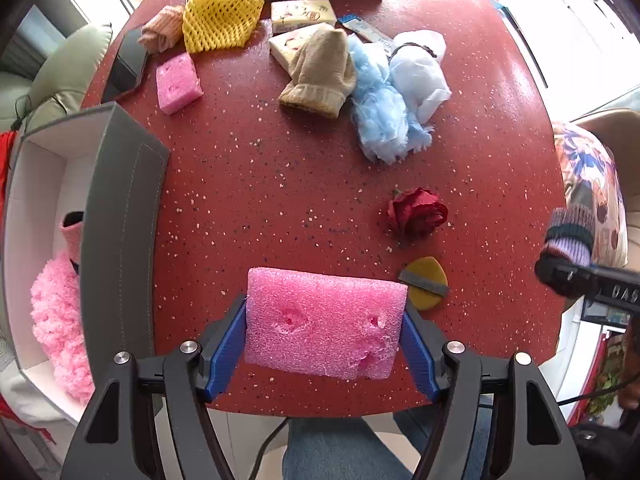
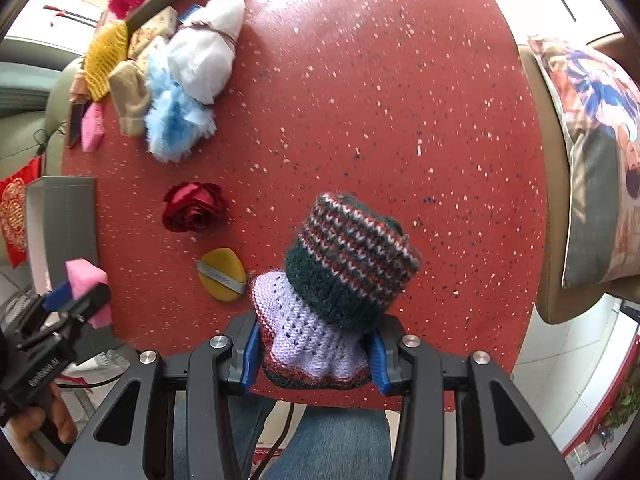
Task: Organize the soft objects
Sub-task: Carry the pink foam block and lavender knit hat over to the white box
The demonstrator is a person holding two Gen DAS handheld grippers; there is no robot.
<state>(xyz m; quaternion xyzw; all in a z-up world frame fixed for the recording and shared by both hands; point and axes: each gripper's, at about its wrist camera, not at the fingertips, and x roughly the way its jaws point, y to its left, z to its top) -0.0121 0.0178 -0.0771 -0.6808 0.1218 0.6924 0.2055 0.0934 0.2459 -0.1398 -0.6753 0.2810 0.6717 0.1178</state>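
My left gripper is shut on a pink foam block, held over the near edge of the red table. It also shows in the right wrist view. My right gripper is shut on a striped knitted sock of lilac, dark green and red wool; the sock shows at the right edge of the left wrist view. A grey box at the left holds a fluffy pink item.
On the table lie a red rose, a yellow pad, a beige mitten, blue fluff, a white bag, a second pink foam block, yellow netting and cards. A patterned cushion lies at the right.
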